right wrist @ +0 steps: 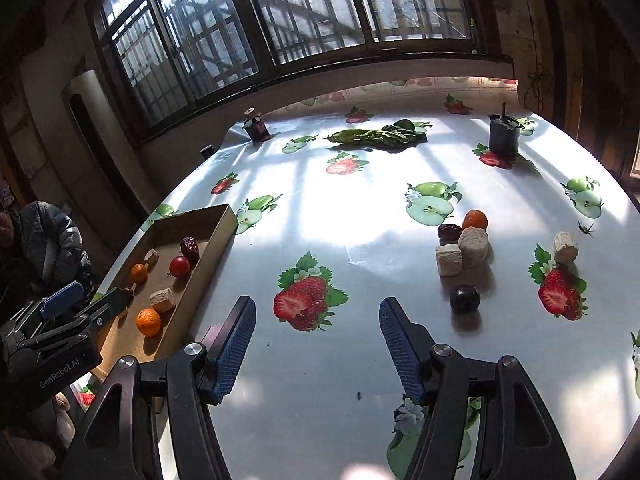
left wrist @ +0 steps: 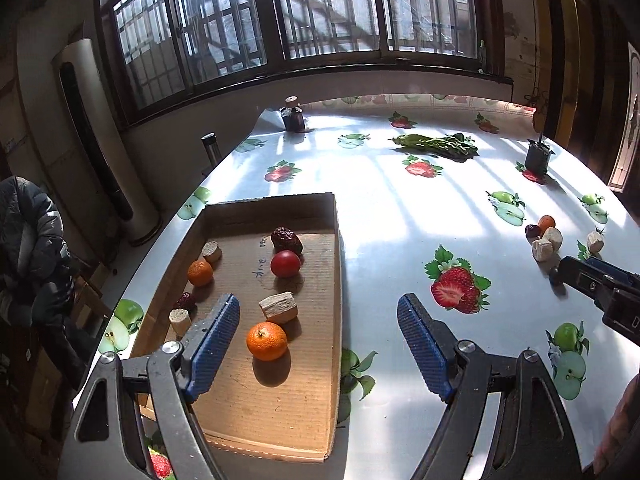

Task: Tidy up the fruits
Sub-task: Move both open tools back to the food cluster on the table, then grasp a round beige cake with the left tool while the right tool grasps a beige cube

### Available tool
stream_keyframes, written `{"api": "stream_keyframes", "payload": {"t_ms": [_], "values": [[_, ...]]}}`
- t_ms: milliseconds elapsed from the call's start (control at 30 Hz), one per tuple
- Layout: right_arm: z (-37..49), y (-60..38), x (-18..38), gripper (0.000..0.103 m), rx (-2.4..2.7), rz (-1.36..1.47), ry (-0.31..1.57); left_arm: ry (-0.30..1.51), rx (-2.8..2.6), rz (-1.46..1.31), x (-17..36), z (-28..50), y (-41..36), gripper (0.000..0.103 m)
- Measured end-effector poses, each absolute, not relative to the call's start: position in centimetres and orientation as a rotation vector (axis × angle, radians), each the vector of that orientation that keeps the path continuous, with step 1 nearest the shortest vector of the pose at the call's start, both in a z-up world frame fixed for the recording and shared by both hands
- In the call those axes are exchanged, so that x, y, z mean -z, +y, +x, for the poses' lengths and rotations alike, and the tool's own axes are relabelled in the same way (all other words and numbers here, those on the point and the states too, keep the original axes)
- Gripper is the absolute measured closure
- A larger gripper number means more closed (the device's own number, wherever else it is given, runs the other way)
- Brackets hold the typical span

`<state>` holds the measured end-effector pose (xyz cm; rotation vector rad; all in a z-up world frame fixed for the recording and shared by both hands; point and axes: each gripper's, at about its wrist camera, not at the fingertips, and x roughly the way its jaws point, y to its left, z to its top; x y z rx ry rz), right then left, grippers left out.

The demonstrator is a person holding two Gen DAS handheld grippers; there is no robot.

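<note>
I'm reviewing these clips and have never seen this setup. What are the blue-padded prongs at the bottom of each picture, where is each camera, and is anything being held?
Each picture comes from a camera mounted on a hand-held two-finger tool, looking forward along its blue-padded fingers. No robot arm: a person carries one in each hand. The left tool hovers over a shallow brown cardboard tray holding an orange mandarin, a red tomato, a dark wrinkled date and pale beige chunks. The right tool points at a fruit-print tablecloth, where a dark round plum, more beige chunks and a small orange fruit wait unsorted. Both tools are open and hold nothing.
</note>
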<state>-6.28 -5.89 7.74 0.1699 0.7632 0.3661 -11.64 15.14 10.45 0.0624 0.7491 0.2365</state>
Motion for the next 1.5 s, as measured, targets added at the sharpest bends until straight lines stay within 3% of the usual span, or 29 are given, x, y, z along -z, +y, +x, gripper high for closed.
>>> {"api": "stream_keyframes", "payload": {"t_ms": [567,833,1167,1267,1367,1433,1500], "values": [[-1.6,-23.8,-7.8,0.029,-0.026,0.256,0.764,0.860,0.130,-0.003,-8.6,-5.9,5.0,0.022],[2.8,-23.8,-4.1,0.029,-0.024,0.244,0.884,0.929,0.207,-0.032,-5.4,-0.6,1.3,0.023],[5.0,-22.9,-1.1,0.029,-0.024,0.259,0.903,0.920,0.303,-0.187,-2.6,5.3,-0.2,0.023],[5.1,-22.6,-1.1,0.029,-0.030,0.238,0.892,0.947,0.330,-0.166,-1.5,6.0,-1.2,0.032],[5.2,-22.5,-1.0,0.030,-0.024,0.225,0.888,0.943,0.354,-0.166,-1.9,5.6,-0.8,0.052],[5.0,-22.7,-1.1,0.036,-0.014,0.220,0.886,0.946,0.344,-0.135,-2.5,5.0,-0.2,0.066],[4.7,-23.1,-1.1,0.039,-0.002,0.227,0.883,0.937,0.319,-0.097,-3.2,4.3,0.4,0.067]]}}
